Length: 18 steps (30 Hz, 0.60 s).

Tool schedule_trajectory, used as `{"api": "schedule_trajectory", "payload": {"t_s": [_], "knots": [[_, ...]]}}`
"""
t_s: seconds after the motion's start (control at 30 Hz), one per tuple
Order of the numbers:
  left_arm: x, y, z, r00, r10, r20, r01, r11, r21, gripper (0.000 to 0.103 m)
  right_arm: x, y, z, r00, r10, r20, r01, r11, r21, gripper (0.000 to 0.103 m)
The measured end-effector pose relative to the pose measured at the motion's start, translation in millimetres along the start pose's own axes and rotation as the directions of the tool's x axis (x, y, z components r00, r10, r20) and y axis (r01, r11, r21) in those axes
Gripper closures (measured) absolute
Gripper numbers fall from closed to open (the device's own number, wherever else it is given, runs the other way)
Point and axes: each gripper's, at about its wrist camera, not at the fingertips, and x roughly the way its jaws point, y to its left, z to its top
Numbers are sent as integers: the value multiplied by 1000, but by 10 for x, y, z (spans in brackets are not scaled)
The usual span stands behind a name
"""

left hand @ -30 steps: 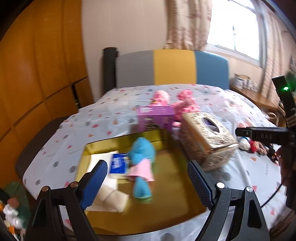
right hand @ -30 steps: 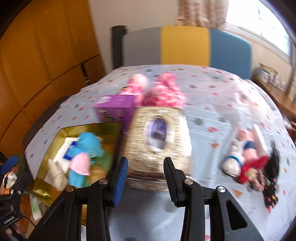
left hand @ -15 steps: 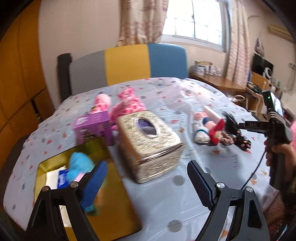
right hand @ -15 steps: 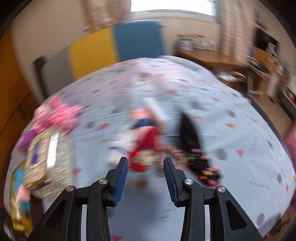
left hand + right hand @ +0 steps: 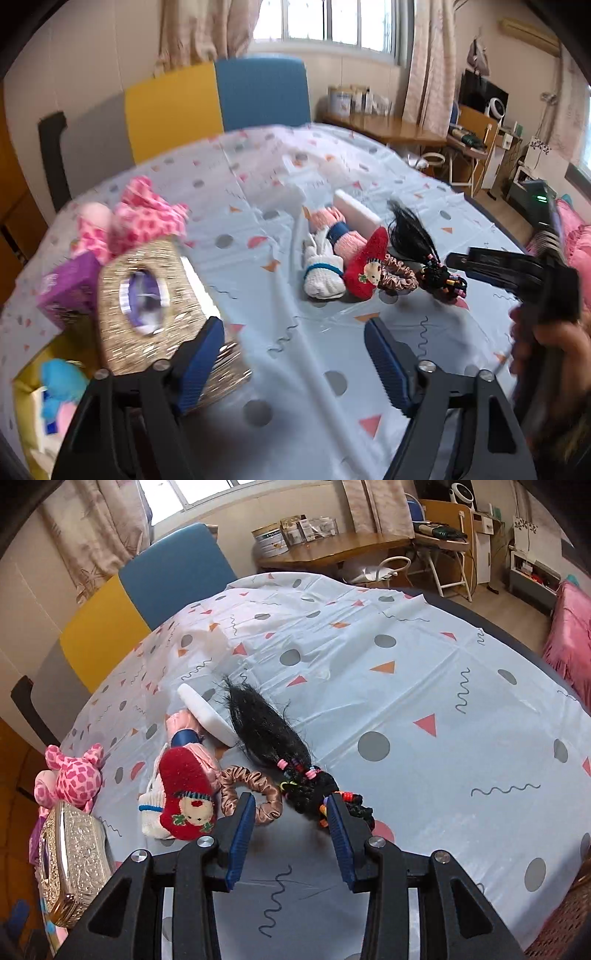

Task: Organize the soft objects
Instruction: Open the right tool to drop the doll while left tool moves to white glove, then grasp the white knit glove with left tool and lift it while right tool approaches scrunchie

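Here, at the right-wrist frame's lower left sits the gold tissue box [image 5: 74, 853]; at centre the red sock [image 5: 186, 788], bronze scrunchie [image 5: 251, 790] and black hairpiece [image 5: 273, 738] lie together on the tablecloth [image 5: 424, 686]. The right gripper [image 5: 291, 834] hovers agape and empty before them; the left gripper [image 5: 295, 365] gapes wide, empty.

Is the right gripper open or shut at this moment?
Open. The right gripper holds nothing; its blue pads stand apart, before the black hairpiece.
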Motion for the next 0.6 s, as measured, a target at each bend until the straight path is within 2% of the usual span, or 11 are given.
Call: {"api": "schedule_trajectory", "payload": {"t_s": [0.17, 0.33, 0.6], "knots": [[516, -101, 217, 995, -19, -97, 17, 999, -29, 49, -1, -58, -10, 1000, 30, -7, -29, 998, 53, 63], [1073, -189, 394, 986, 8, -166, -13, 999, -34, 50, 4, -80, 5, 998, 67, -16, -66, 995, 73, 63], [1721, -180, 562, 972, -12, -236, -4, 998, -67, 47, 28, -55, 2, 992, 119, -37, -116, 990, 78, 62]]}}
